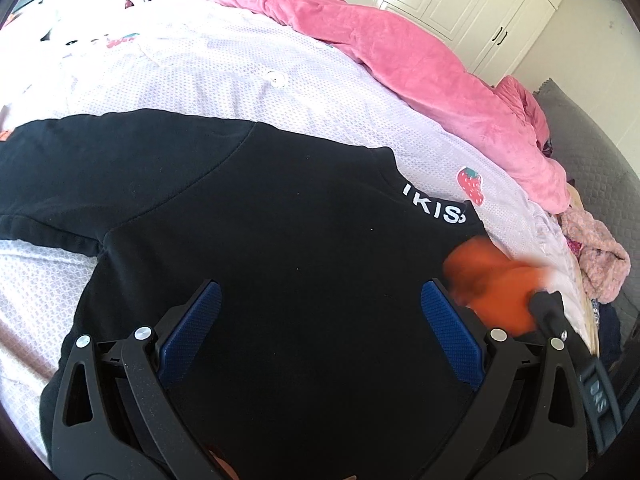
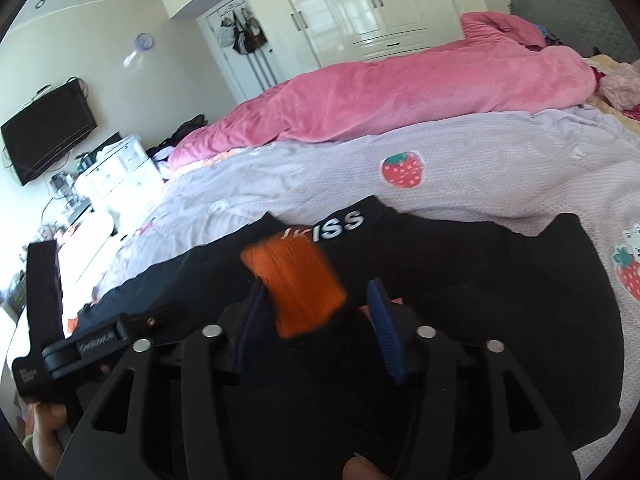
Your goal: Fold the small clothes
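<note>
A small black sweatshirt (image 1: 256,208) with white letters at the collar lies flat on a lilac strawberry-print sheet (image 1: 224,84). It also shows in the right wrist view (image 2: 460,280). My left gripper (image 1: 320,300) is open and empty, hovering over the shirt's body. My right gripper (image 2: 316,300) is open, and the shirt's orange cuff (image 2: 296,284) lies blurred between its fingers, against the left pad. The orange cuff (image 1: 496,280) and the right gripper's finger (image 1: 552,312) show at the right of the left wrist view.
A pink quilt (image 1: 400,52) lies bunched along the far side of the bed. White wardrobes (image 2: 360,0) stand behind. A wall TV (image 2: 48,132) and a white dresser (image 2: 116,168) are at the left. Pink clothes (image 1: 600,268) sit near the grey headboard (image 1: 588,160).
</note>
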`<action>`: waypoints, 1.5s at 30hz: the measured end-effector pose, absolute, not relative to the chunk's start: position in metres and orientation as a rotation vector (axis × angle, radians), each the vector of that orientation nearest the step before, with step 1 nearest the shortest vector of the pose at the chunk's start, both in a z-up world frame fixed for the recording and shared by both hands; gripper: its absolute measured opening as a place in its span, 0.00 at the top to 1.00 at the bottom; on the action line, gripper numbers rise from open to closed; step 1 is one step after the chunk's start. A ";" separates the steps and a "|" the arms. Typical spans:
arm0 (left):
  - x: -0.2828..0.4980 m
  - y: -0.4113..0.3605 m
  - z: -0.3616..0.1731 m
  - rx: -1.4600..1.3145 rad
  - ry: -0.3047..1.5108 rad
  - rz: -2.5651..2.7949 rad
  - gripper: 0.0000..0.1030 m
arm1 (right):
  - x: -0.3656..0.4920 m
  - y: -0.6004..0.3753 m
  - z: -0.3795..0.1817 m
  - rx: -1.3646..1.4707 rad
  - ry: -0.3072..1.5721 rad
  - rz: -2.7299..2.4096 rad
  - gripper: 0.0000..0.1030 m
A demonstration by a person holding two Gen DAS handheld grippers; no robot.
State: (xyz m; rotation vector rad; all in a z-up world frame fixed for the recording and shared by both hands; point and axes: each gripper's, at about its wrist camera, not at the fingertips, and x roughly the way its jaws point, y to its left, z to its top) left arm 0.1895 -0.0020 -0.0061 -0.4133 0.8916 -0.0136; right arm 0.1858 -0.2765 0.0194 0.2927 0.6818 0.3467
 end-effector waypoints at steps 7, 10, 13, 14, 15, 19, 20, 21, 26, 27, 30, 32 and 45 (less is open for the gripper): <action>0.186 -0.007 -0.007 -0.434 0.910 -0.051 0.09 | 0.171 -0.292 0.028 0.295 0.642 0.354 0.43; 0.186 -0.018 -0.013 -0.470 0.938 -0.131 0.09 | 0.174 -0.309 0.027 0.345 0.646 0.302 0.43; 0.187 -0.037 -0.020 -0.470 0.979 -0.200 0.16 | 0.173 -0.325 0.029 0.364 0.631 0.242 0.42; 0.187 -0.044 -0.022 -0.474 0.994 -0.225 0.20 | 0.172 -0.329 0.030 0.362 0.623 0.226 0.42; 0.187 -0.049 -0.025 -0.481 1.009 -0.246 0.27 | 0.171 -0.332 0.031 0.363 0.616 0.212 0.42; 0.190 -0.074 -0.030 -0.449 1.031 -0.259 0.30 | 0.168 -0.346 0.034 0.365 0.589 0.164 0.41; 0.191 -0.078 -0.030 -0.441 1.029 -0.252 0.31 | 0.167 -0.347 0.034 0.362 0.586 0.159 0.41; 0.192 -0.082 -0.030 -0.434 1.026 -0.249 0.35 | 0.167 -0.348 0.034 0.359 0.582 0.155 0.41; 0.200 -0.100 -0.030 -0.398 1.016 -0.263 0.86 | 0.166 -0.356 0.035 0.346 0.569 0.124 0.41; 0.199 -0.101 -0.026 -0.375 0.998 -0.263 0.91 | 0.166 -0.357 0.036 0.332 0.563 0.111 0.41; 0.195 -0.099 -0.010 -0.351 0.935 -0.277 0.92 | 0.166 -0.360 0.035 0.319 0.559 0.100 0.41; 0.192 -0.092 0.005 -0.326 0.883 -0.259 0.92 | 0.166 -0.364 0.035 0.335 0.557 0.096 0.41; 0.180 -0.019 0.044 -0.300 0.734 -0.103 0.94 | 0.175 -0.366 0.023 0.297 0.613 0.037 0.41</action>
